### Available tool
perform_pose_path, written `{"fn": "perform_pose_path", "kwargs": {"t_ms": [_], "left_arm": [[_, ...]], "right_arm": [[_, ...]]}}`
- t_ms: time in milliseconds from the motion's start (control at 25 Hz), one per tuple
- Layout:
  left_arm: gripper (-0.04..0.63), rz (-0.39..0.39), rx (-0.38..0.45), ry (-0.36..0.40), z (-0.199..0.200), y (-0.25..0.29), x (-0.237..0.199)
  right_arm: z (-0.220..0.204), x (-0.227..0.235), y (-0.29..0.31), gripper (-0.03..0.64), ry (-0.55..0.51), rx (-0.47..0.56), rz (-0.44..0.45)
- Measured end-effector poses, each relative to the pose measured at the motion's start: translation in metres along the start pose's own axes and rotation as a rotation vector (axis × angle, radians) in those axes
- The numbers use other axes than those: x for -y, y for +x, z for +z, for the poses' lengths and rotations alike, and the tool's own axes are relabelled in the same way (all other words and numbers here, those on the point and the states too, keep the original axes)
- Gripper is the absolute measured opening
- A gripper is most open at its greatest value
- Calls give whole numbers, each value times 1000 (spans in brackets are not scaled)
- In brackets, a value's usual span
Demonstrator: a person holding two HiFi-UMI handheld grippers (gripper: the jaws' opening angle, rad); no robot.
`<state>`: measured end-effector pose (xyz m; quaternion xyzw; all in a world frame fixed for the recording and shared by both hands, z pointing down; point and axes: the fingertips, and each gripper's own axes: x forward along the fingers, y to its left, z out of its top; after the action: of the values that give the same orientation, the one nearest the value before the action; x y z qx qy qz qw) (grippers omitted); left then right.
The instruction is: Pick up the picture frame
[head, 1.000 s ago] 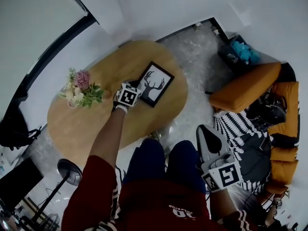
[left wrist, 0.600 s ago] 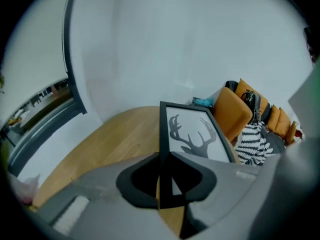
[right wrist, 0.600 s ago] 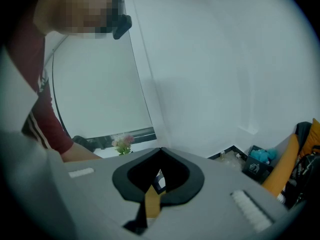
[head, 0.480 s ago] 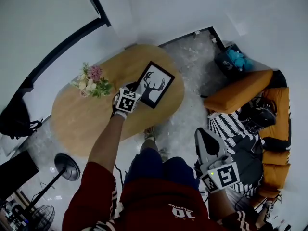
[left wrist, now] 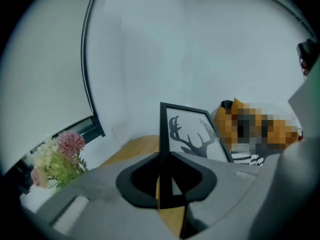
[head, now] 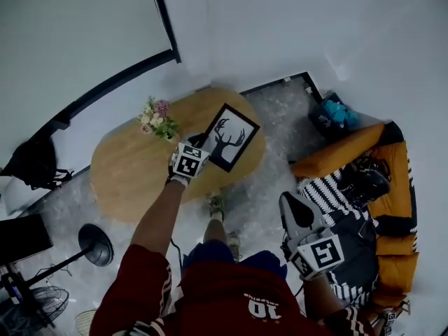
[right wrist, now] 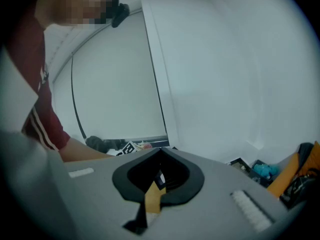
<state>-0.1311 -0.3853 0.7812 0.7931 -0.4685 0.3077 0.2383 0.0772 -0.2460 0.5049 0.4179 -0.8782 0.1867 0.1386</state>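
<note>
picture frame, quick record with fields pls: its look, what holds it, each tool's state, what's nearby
picture frame: black border, deer antler print, tilted up on edge
held by: left tool, closed on the frame's edge
right tool: jaws together, nothing between them, held low at the person's right side, away from the frame
table: oval, wooden, under the frame; the frame looks raised off it
flowers: small bunch on the table, apart from the frame
sofa: orange, right of the table in the head view
</note>
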Motion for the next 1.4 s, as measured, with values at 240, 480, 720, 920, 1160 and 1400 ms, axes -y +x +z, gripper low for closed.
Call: {"fn": "perform_pose_path", "kwargs": {"t_ms": [240, 480, 720, 920, 1160, 1400], "left_arm": [[74, 61, 73, 53, 19, -86, 37], [74, 122, 195, 112, 44, -189, 90], [74, 172, 333, 53, 63, -286, 135], [75, 204, 497, -39, 81, -376, 153], [75, 262, 674, -121, 99, -451, 173], [75, 333, 813, -126, 113, -502, 202]], "right_arm": [[4, -20, -62, 2, -4, 59, 24], [4, -31, -130, 2, -50, 96, 35], [29, -48, -175, 2, -65, 195, 66], [54, -79, -190, 2, -56, 278, 103], [72, -95, -204, 2, -60, 347, 135], [91, -86, -227, 0, -92, 418, 131]]}}
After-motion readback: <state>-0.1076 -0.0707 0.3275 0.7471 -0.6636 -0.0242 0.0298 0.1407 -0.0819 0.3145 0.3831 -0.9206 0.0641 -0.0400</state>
